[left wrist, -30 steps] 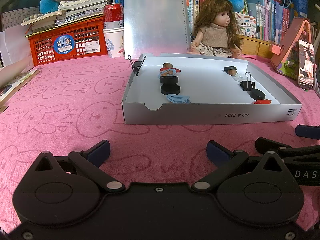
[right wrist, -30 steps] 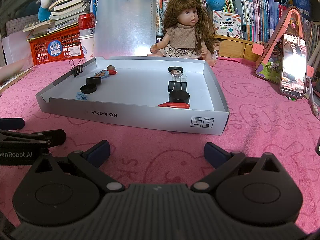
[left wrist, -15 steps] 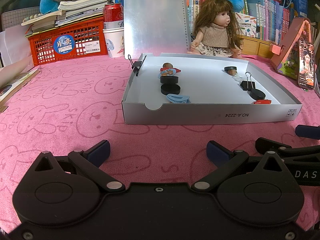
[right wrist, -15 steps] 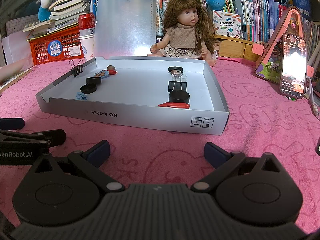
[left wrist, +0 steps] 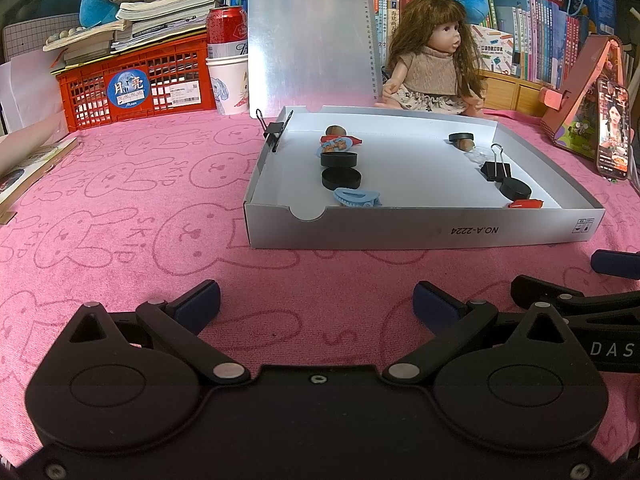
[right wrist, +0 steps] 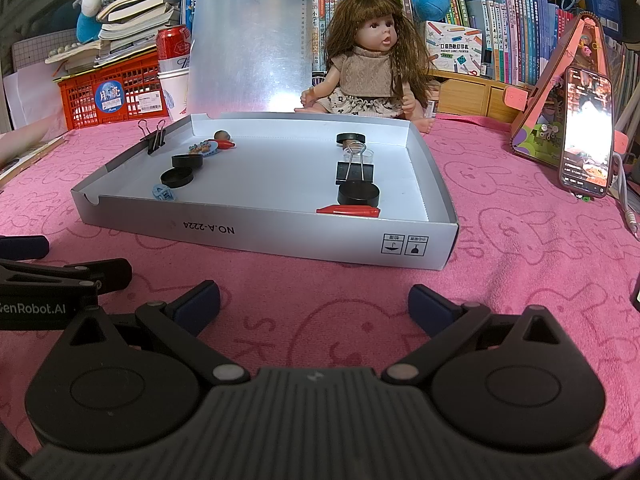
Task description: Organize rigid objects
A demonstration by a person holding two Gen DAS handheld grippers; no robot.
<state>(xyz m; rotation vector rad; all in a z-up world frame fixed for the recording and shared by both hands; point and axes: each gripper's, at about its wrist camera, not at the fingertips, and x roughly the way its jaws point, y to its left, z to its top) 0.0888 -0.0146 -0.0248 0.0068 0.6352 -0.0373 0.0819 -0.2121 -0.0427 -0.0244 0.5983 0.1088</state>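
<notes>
We find the left gripper and the right gripper low over the pink cloth, each with fingers spread wide and empty. Just ahead sits the shallow grey box. Inside we note black discs, a blue hair clip and small figures on its left side; a black binder clip, another disc and a red piece on its right. A doll sits behind.
</notes>
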